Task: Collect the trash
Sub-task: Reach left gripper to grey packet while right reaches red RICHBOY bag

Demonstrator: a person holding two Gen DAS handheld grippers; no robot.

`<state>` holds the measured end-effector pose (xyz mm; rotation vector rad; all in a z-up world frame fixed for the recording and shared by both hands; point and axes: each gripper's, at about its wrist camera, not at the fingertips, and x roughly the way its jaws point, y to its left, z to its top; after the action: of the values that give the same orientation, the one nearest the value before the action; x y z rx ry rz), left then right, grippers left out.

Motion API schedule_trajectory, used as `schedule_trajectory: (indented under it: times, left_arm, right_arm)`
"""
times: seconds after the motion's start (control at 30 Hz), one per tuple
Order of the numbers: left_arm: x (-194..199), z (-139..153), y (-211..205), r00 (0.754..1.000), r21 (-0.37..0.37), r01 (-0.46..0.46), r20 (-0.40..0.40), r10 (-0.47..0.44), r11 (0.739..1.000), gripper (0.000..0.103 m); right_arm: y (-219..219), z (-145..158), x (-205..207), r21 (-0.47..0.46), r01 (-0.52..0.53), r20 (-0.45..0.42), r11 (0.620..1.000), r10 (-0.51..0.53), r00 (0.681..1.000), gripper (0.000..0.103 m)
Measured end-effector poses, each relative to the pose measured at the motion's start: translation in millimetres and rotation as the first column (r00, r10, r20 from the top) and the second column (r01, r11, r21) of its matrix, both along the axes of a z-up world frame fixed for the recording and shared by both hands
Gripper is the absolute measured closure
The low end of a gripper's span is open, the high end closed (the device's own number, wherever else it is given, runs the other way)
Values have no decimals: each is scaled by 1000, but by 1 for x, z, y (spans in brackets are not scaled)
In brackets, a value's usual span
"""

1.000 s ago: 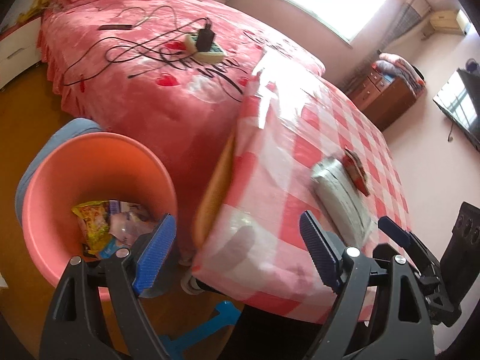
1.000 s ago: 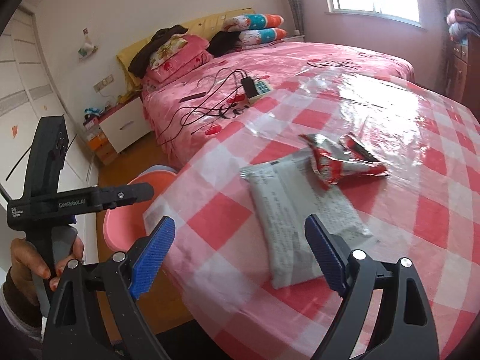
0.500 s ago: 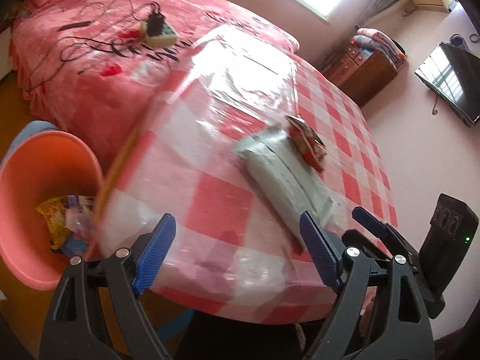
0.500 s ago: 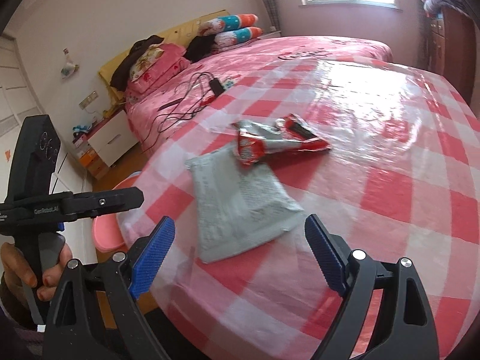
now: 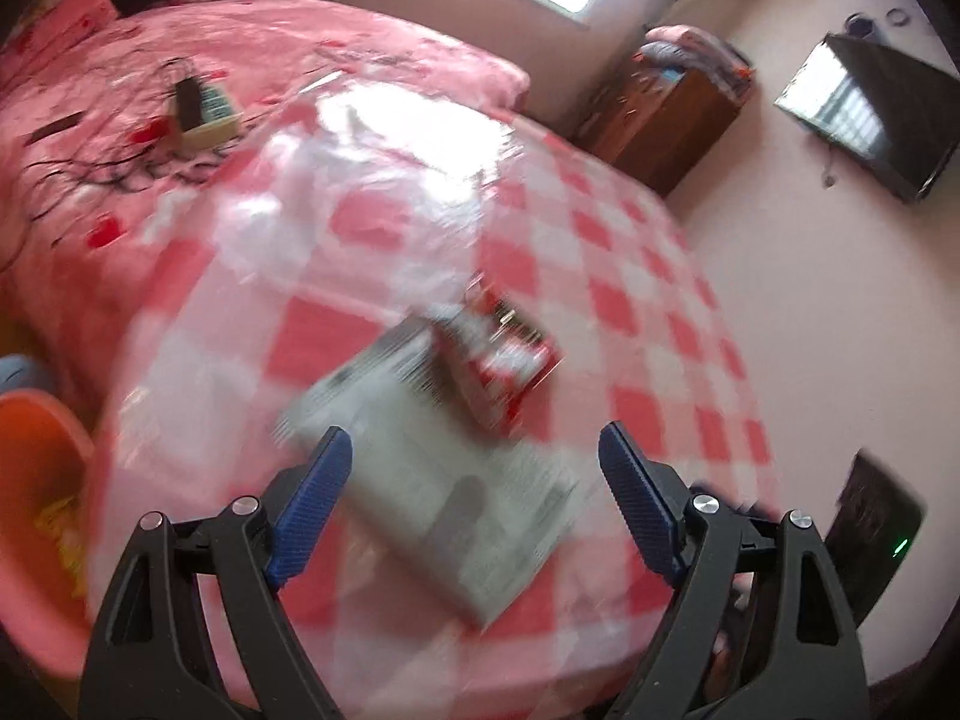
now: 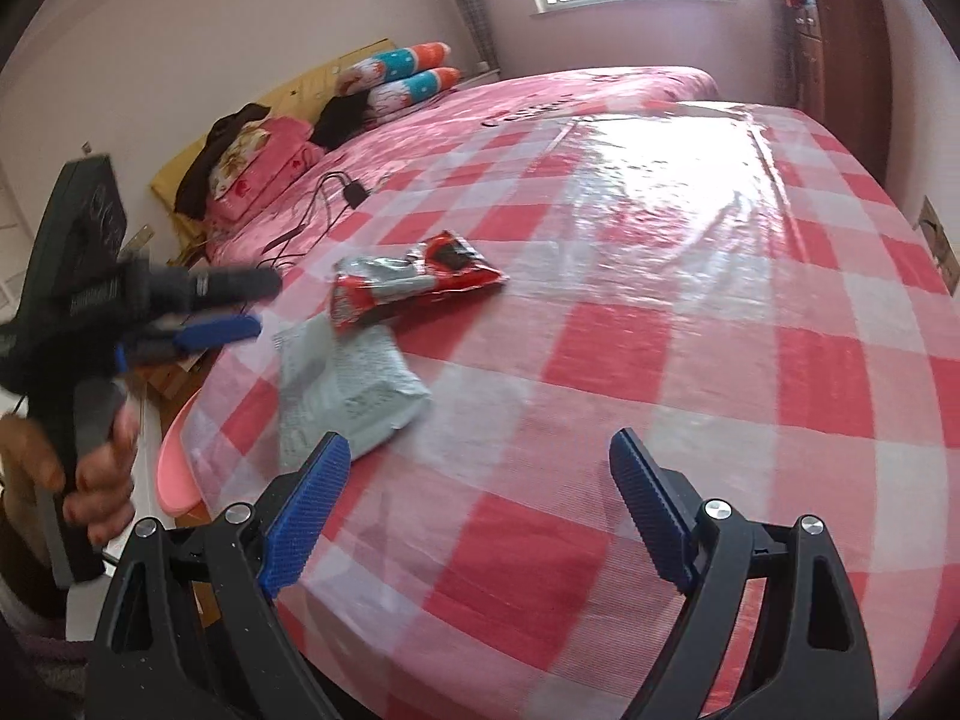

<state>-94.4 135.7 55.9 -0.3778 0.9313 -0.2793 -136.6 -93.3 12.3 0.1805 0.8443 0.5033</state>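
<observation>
A flat grey packet (image 5: 432, 480) (image 6: 342, 390) lies near the front left edge of the table with the red-and-white checked cloth (image 5: 630, 300) (image 6: 660, 360). A crumpled red snack wrapper (image 5: 510, 354) (image 6: 414, 282) rests against its far end. My left gripper (image 5: 473, 434) is open and hovers above the grey packet, touching nothing; the left wrist view is blurred. In the right wrist view the left gripper (image 6: 258, 303) shows at the left, held by a hand (image 6: 90, 480). My right gripper (image 6: 480, 441) is open and empty over bare cloth, to the right of the packet.
An orange-pink bin (image 5: 36, 480) (image 6: 174, 468) with wrappers inside stands on the floor at the table's left edge. A pink bed (image 5: 180, 120) (image 6: 540, 102) with a power strip and cables lies behind. A wooden dresser (image 5: 672, 114) and a wall television (image 5: 870, 114) are on the right.
The left gripper has swung from above the bin to over the table, and the grey packet now lies between its fingers in view. The right gripper has shifted right, leaving both wrappers to its left.
</observation>
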Motion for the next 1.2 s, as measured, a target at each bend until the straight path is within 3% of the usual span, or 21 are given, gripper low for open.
schedule_trajectory:
  times: [0.23, 0.37, 0.63, 0.87, 0.93, 1.07, 1.2]
  left_arm:
    - [51, -14, -4, 1000, -77, -17, 4, 18, 997, 18]
    - [58, -24, -8, 1000, -132, -10, -21, 7, 991, 18]
    - [45, -32, -51, 993, -162, 111, -32, -118, 980, 18]
    - [33, -34, -91, 966, -185, 240, -53, -253, 953, 18]
    - [29, -32, -88, 973, -162, 208, -66, -221, 964, 18]
    - [12, -24, -63, 994, -40, 25, -102, -29, 999, 18]
    - [-2, -18, -37, 981, 106, -141, -116, 153, 984, 18]
  right_arm:
    - [-27, -5, -3, 6, 57, -18, 998, -57, 998, 15]
    - [-43, -7, -4, -1, 88, -15, 996, -88, 996, 15]
    - [-62, -7, 0, 4, 146, -22, 989, -146, 989, 15]
    - [-79, -5, 5, -9, 213, -30, 977, -213, 976, 15]
    - [-82, -5, 7, -17, 222, -34, 975, -222, 974, 15]
    - [-78, -3, 14, -16, 210, -51, 978, -210, 976, 15]
    - [-61, 0, 23, -7, 169, -59, 986, -169, 984, 15]
